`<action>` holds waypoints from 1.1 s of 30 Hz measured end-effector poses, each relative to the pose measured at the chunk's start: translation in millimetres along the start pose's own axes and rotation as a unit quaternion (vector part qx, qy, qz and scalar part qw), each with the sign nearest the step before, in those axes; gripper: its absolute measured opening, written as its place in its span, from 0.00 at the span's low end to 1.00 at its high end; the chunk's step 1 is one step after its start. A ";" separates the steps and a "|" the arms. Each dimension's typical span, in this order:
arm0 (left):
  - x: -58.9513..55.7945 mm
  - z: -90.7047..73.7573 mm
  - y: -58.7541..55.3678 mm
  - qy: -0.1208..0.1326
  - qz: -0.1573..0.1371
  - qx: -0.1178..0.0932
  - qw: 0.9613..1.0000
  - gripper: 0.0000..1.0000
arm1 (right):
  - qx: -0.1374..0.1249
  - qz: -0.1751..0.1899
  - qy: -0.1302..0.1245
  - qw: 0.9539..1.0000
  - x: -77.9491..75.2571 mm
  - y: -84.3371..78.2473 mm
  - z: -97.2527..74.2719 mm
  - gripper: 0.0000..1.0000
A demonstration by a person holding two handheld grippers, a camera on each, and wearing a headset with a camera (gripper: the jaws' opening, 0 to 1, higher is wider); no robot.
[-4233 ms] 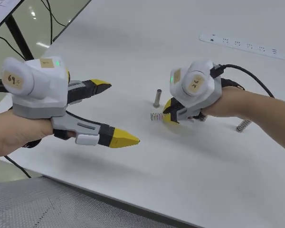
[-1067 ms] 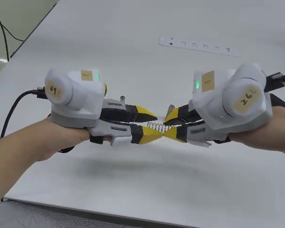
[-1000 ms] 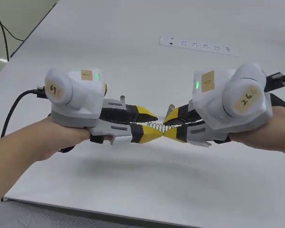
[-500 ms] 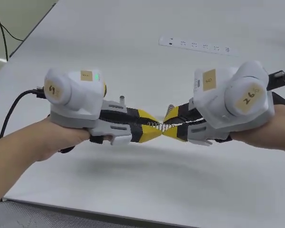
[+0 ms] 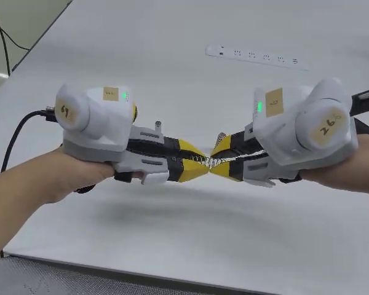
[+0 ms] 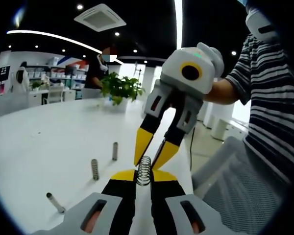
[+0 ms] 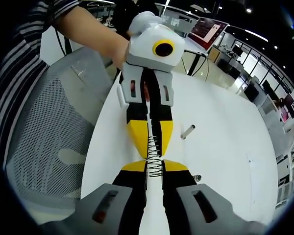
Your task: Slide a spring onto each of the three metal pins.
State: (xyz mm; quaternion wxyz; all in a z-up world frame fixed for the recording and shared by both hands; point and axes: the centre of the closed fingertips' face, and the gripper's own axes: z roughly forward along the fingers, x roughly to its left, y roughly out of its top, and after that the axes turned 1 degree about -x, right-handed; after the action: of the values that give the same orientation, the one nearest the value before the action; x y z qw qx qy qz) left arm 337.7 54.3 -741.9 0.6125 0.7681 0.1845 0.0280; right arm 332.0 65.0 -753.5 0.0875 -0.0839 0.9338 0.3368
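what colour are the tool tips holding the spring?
Yellow over black, on the left tool and right tool, both gripping the spring; clearest in left gripper view.

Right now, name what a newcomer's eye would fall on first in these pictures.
The small coiled metal spring in mid-air at the centre of the head view strikes first, pinched at one end by the left gripper and at the other by the right gripper, their yellow-tipped jaws nose to nose. Behind them a long white power strip lies on the far part of the white table.
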 end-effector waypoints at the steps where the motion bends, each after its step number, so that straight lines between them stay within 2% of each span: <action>1: -0.7 0.3 -0.1 -0.002 -0.003 0.000 1.000 0.02 | 0.001 0.000 0.001 1.000 0.7 -0.9 0.0 0.08; 8: -1.0 1.0 -2.1 -0.007 -0.004 0.003 1.000 0.02 | 0.000 0.002 0.002 1.000 3.0 -9.4 -4.0 0.14; 20: -7.5 2.2 -6.1 -0.032 -0.005 0.014 0.999 0.02 | -0.004 0.021 0.008 1.000 11.4 -23.4 1.1 0.12; 26: -7.4 1.4 -6.5 -0.035 -0.003 0.017 0.999 0.02 | -0.018 0.030 0.010 0.999 12.4 -20.2 0.9 0.11; 33: -9.6 1.5 -6.9 -0.039 -0.001 0.020 0.999 0.02 | -0.023 0.029 0.009 0.999 11.5 -18.0 1.8 0.08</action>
State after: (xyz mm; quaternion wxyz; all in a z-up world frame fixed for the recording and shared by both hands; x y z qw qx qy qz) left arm 327.5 51.2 -747.1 0.6039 0.7805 0.1616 -0.0066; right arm 324.9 51.3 -768.4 0.0678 -0.0619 0.9286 0.3595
